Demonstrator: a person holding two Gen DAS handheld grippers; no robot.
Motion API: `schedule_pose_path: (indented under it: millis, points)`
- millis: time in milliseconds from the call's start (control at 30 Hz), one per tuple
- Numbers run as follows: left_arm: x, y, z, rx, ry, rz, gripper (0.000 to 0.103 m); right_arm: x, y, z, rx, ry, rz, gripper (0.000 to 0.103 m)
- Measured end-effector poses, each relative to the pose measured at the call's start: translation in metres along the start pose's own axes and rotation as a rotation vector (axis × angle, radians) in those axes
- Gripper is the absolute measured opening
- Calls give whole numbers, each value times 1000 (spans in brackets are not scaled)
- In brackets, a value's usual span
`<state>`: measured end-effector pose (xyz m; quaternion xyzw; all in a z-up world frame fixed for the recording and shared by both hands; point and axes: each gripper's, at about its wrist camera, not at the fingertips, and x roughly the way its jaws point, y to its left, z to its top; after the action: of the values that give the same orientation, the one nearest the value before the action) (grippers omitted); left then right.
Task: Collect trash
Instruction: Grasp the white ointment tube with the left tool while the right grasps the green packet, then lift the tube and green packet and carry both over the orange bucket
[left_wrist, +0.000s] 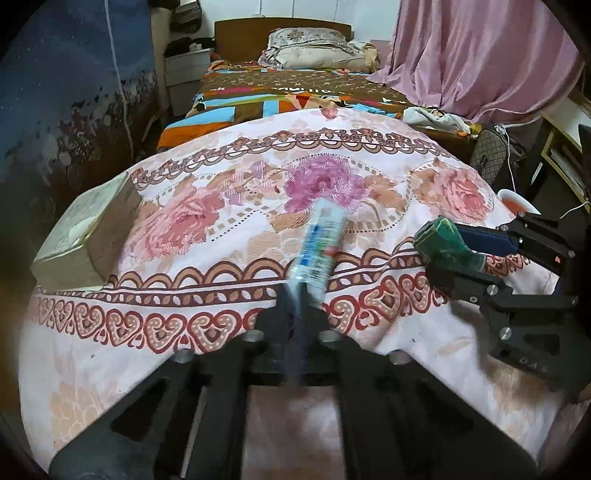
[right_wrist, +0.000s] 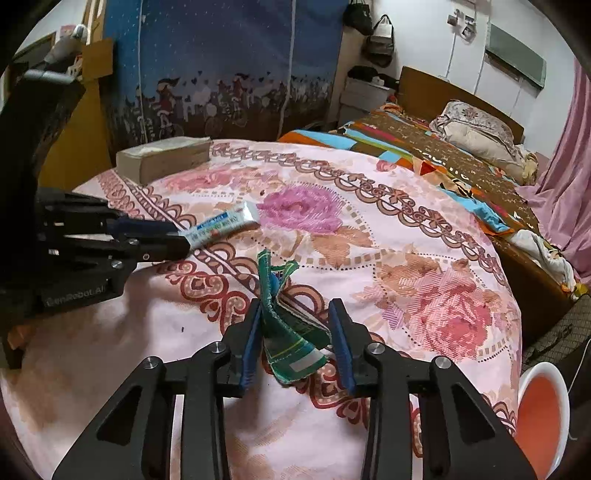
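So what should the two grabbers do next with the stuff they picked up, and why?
Probably carry both pieces over to the white bin at the table's edge. The left gripper is already shut on the toothpaste tube, and the green wrapper sits between the right gripper fingers, though the right finger may not be pressing yet, so close it first.

Left gripper (right_wrist: 177, 240), frame left, jaws fully closed. Right gripper (right_wrist: 295, 325), lower centre, jaws partly apart, angled downward.
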<state>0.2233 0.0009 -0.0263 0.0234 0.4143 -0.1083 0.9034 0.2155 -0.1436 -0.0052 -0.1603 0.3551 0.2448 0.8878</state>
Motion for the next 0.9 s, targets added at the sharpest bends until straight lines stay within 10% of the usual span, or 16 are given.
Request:
schedule_pose_path:
  millis: [900]
  points:
    - [12,-15,13,-12,16,-84,13,-2,-37,-6,198,-5,46,32]
